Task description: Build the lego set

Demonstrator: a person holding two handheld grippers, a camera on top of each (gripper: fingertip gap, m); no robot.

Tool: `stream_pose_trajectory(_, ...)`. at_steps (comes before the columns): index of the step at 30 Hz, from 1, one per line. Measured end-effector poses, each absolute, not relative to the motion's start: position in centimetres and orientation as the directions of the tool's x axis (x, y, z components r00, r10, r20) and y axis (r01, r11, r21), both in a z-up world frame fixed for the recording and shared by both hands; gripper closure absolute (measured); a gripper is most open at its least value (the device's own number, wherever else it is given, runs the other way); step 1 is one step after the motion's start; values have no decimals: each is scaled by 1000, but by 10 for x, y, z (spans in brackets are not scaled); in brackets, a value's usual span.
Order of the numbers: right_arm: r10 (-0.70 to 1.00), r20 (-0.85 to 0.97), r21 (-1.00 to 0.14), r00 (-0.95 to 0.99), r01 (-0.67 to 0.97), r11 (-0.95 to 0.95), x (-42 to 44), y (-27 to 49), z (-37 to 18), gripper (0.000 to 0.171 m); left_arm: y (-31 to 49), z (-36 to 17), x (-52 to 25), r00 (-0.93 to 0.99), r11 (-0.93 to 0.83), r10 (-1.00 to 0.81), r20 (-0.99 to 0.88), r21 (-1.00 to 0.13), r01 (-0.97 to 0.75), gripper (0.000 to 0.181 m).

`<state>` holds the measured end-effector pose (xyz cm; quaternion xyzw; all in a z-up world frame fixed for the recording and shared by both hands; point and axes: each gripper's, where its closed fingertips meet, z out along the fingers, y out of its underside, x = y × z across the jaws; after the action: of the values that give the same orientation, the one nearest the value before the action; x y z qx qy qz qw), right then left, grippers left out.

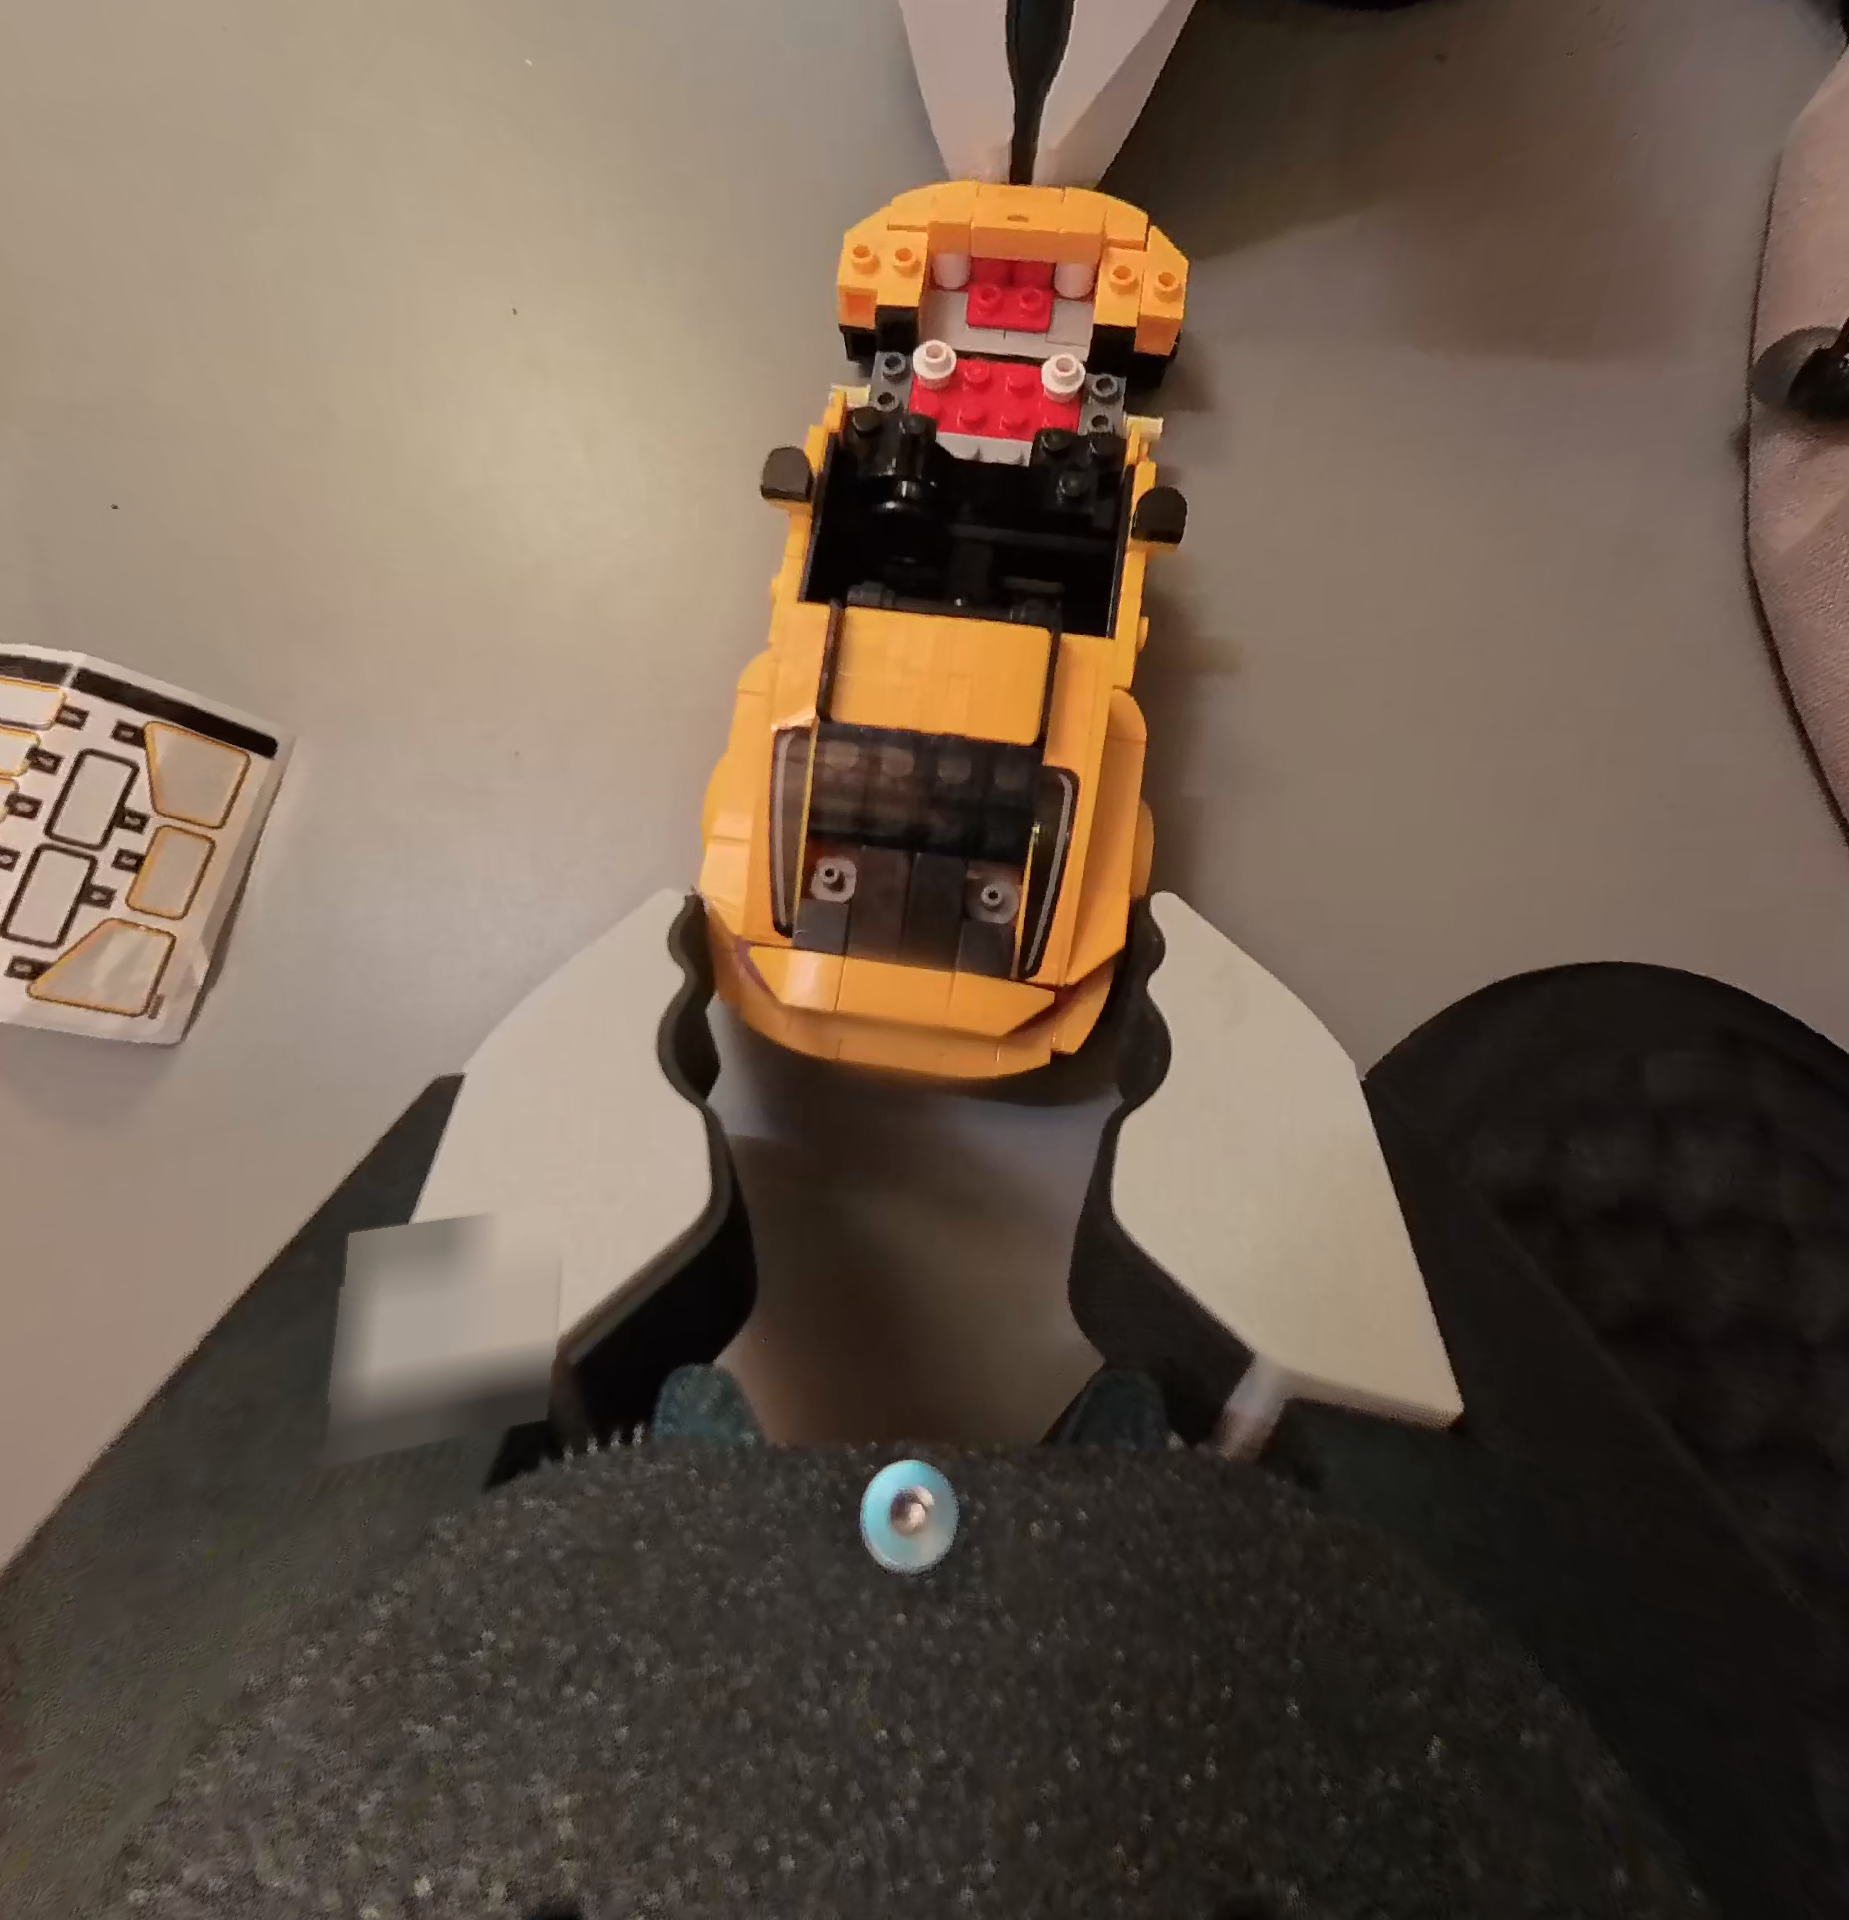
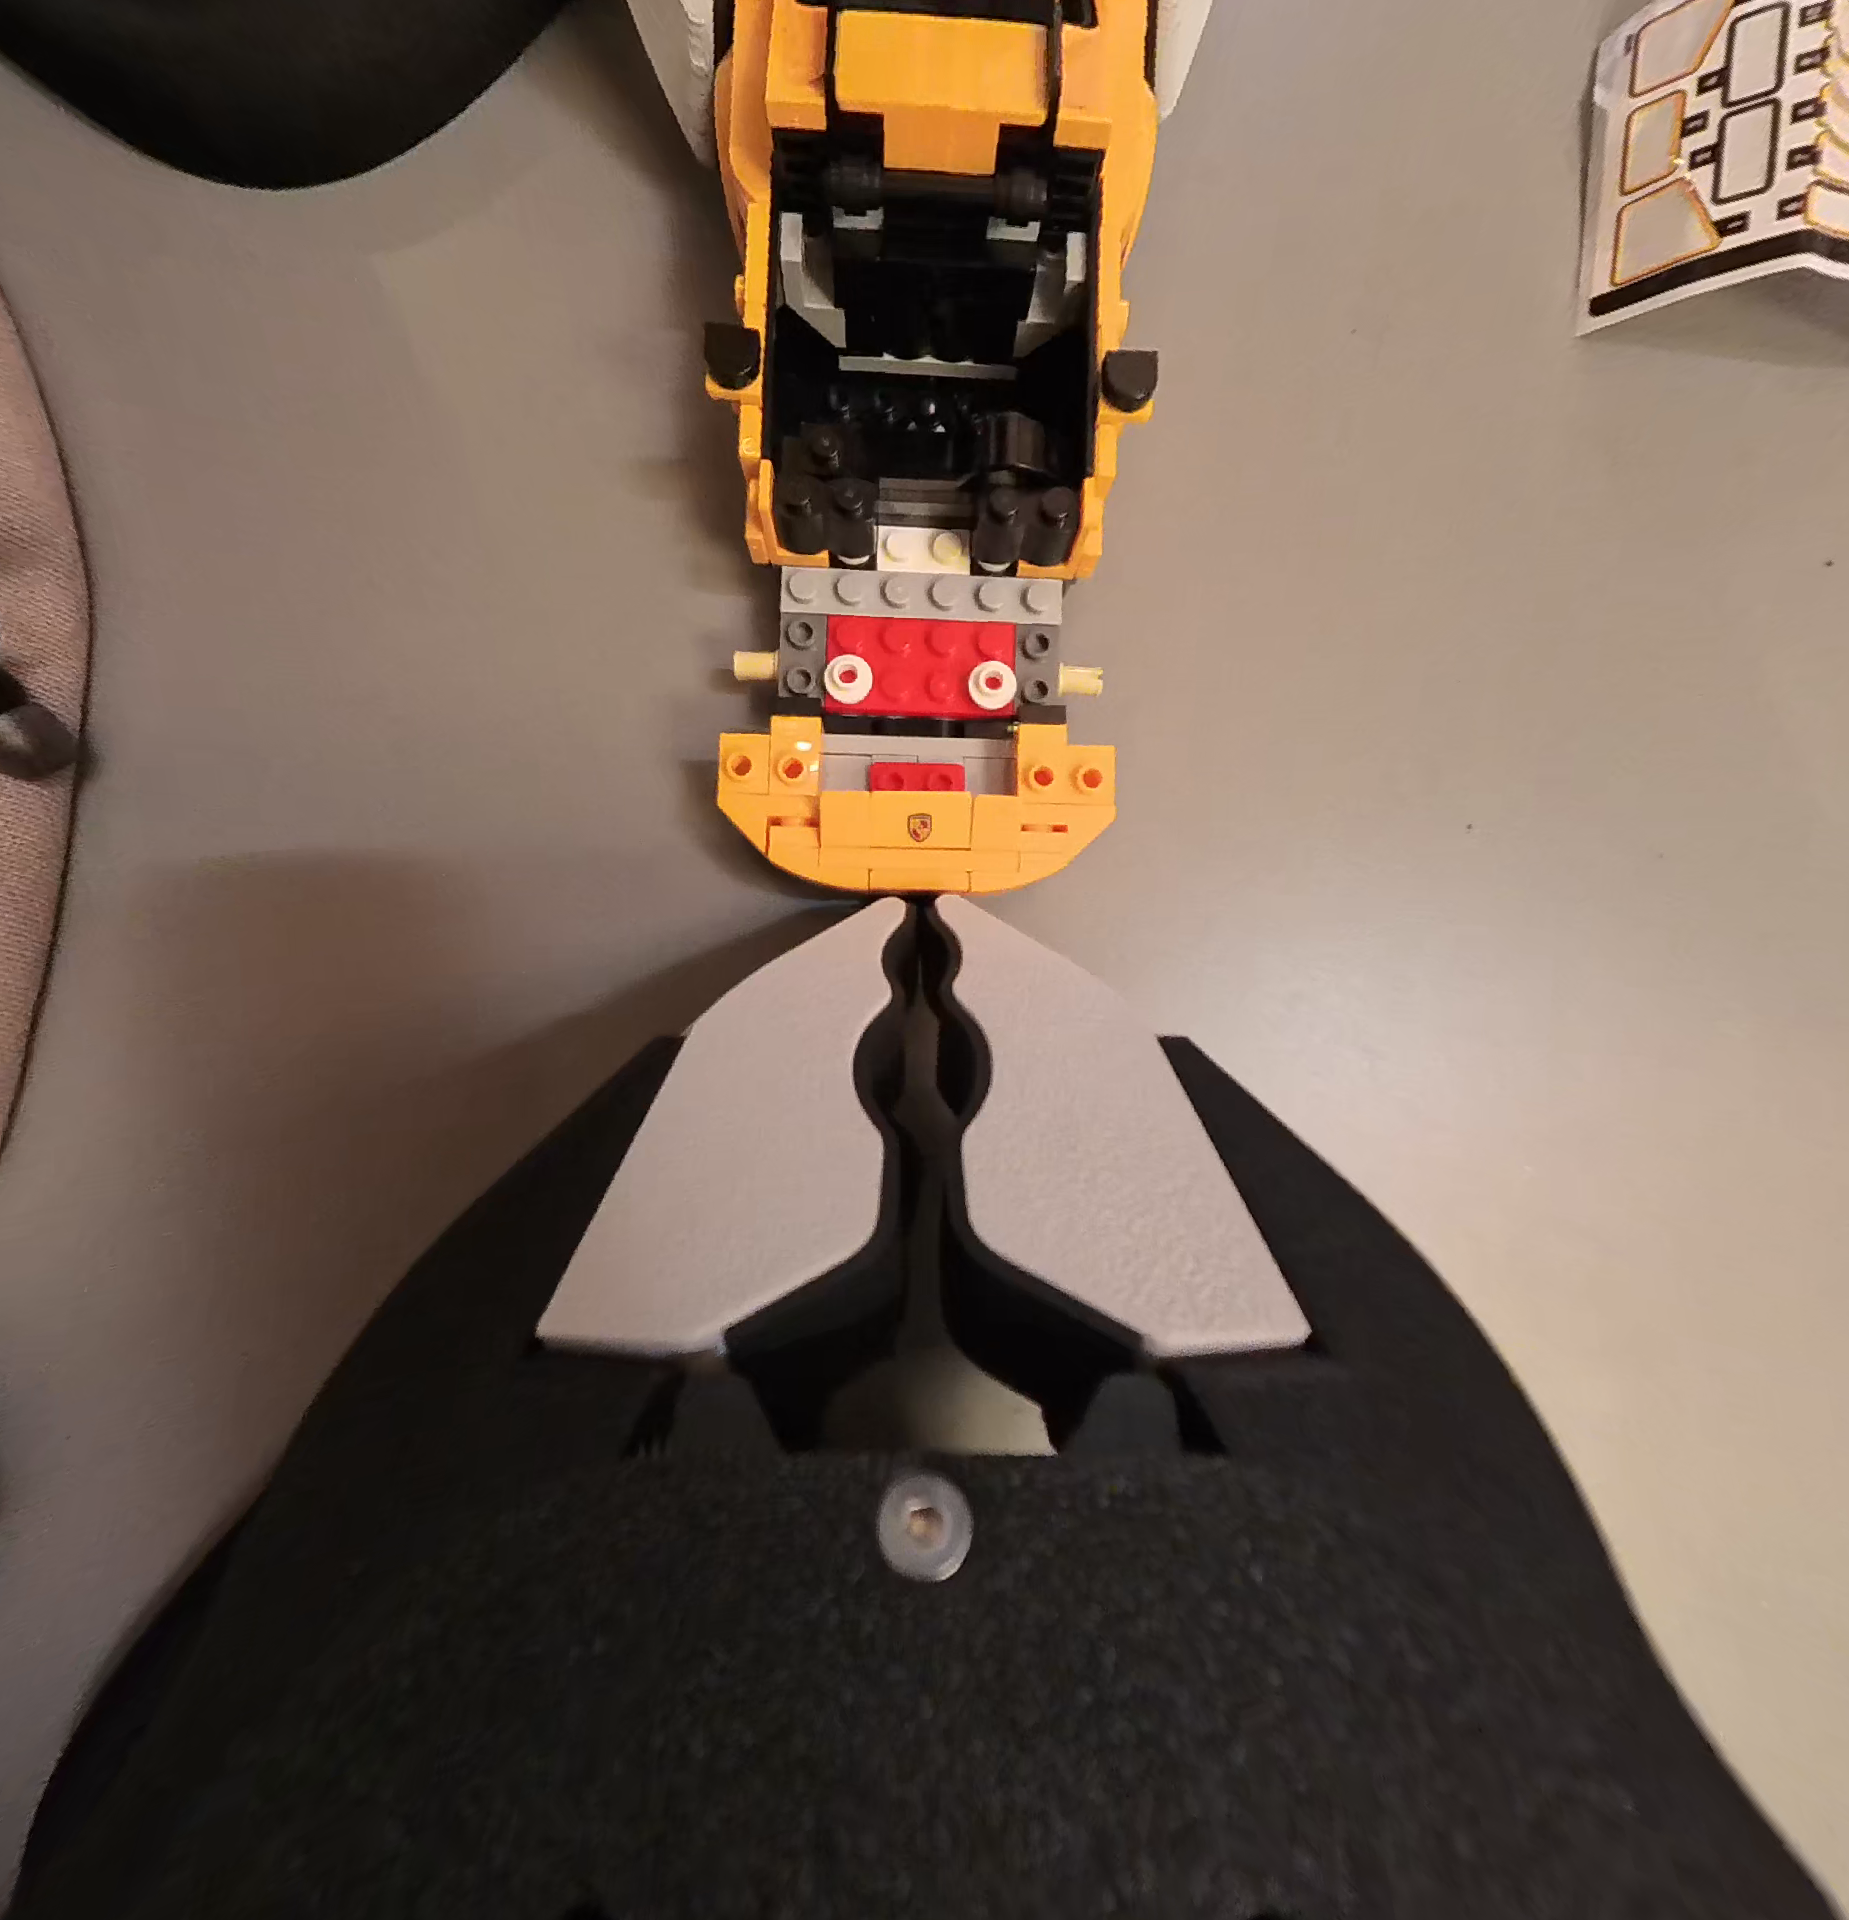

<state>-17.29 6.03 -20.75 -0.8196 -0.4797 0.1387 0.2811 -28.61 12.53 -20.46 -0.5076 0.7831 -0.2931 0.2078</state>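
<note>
A yellow-orange lego car (image 1: 941,675) lies on the grey table (image 1: 380,364), with an open black cabin and bare red and grey plates at its front. My left gripper (image 1: 925,935) is shut on the car's rear, one pad against each side. Its white fingers (image 2: 681,62) flank the car at the top of the right wrist view. My right gripper (image 2: 918,909) is shut with nothing between the pads, and its tips sit right at the car's nose (image 2: 915,842). It also shows at the top of the left wrist view (image 1: 1019,166).
A sticker sheet (image 1: 99,842) lies on the table left of the car, and shows in the right wrist view (image 2: 1741,145) at top right. A pinkish-grey fabric thing (image 1: 1824,416) with a black cord lies on the other side. A black padded object (image 1: 1626,1143) lies near the left gripper. My hands' fingertips stand some 15 cm from each other.
</note>
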Motion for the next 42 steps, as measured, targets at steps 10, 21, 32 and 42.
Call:
stream_pose_trajectory(10,847,54,-599,529,696,-396,-172,62,-208,171,125,-205,-285,-387,314,-921,-38,-660,-682,105)
stream_pose_trajectory(21,849,60,-605,525,696,-388,-173,64,-207,171,125,-205,-284,-391,319,-920,-37,-651,-689,105)
stream_pose_trajectory(32,845,66,-604,531,695,-390,-174,66,-207,171,125,-205,-284,-389,317,-921,-33,-644,-696,105)
stream_pose_trajectory(42,855,75,-608,514,703,-369,-172,65,-208,171,127,-204,-283,-384,285,-923,-15,-696,-659,105)
